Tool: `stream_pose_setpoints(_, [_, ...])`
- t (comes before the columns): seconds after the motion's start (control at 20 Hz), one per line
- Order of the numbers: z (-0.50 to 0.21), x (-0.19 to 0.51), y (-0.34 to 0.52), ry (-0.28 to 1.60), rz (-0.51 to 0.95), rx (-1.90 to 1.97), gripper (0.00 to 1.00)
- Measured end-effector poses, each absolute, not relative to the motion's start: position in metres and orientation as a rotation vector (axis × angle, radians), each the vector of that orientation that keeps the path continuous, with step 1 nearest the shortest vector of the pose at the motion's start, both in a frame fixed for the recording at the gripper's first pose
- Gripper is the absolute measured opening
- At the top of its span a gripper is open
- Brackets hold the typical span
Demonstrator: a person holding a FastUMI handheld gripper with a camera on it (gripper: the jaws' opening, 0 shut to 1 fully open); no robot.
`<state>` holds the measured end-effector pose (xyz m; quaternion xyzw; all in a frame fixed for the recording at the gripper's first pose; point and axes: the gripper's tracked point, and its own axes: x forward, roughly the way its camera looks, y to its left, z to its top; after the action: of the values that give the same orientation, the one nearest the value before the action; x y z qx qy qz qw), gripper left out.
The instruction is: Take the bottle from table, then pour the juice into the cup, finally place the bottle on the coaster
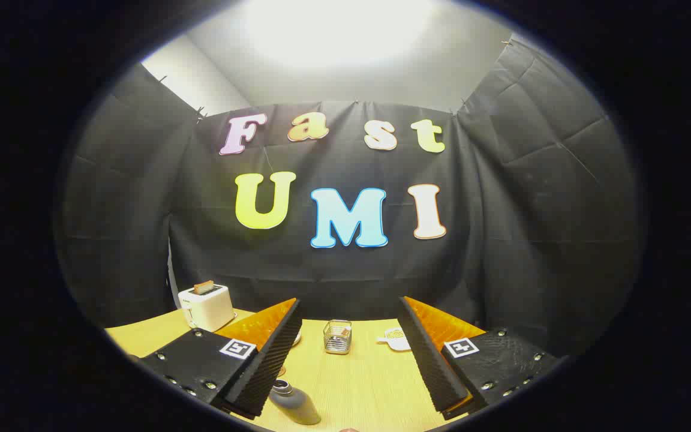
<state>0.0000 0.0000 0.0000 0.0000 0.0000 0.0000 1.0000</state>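
A dark grey bottle (pixel 294 404) with a rounded cap stands on the wooden table (pixel 357 384), close under my left finger and low between the two fingers. My gripper (pixel 350 309) is open, well above the table, with nothing between its fingers. Beyond the fingers, near the back of the table, stands a small wire basket (pixel 338 336). A pale flat piece (pixel 396 339), perhaps the coaster, lies just left of my right finger; I cannot tell what it is. A small part of a light round thing (pixel 296 339) peeks out behind my left finger.
A white toaster (pixel 206 306) with a slice of bread in it stands at the back left of the table. Black cloth walls close the booth behind and on both sides.
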Motion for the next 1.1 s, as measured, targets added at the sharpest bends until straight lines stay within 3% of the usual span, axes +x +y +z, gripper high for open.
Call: stream_pose_setpoints(1.1, [0.0014,0.0018,0.0079,-0.015,0.062,0.025,0.98])
